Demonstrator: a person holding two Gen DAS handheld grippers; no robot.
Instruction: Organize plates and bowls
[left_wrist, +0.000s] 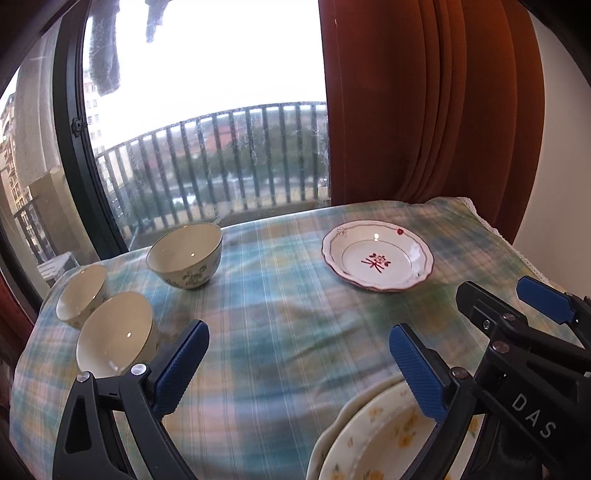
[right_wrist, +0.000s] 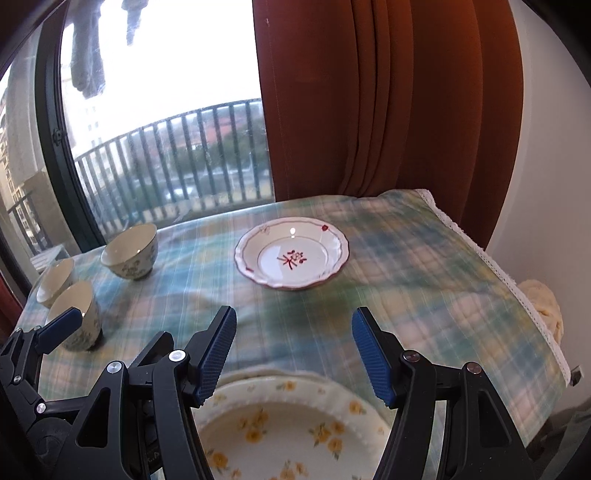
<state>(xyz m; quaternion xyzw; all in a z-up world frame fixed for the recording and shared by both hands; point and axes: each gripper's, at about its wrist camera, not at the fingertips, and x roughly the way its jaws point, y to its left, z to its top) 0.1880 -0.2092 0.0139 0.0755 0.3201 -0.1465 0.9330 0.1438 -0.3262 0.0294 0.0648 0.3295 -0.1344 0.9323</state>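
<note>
Fingers of left gripper & right gripper stood apart, empty, above yellow-flowered plate; red-patterned plate & three bowls sat on bench

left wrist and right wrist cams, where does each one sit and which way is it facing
Left wrist: on the left gripper, angled down across the checked tablecloth toward the window; right gripper at the right edge.
Right wrist: on the right gripper, same heading; left gripper at the left edge.
Shared: red-patterned plate, three bowls, yellow-flowered plate.
</note>
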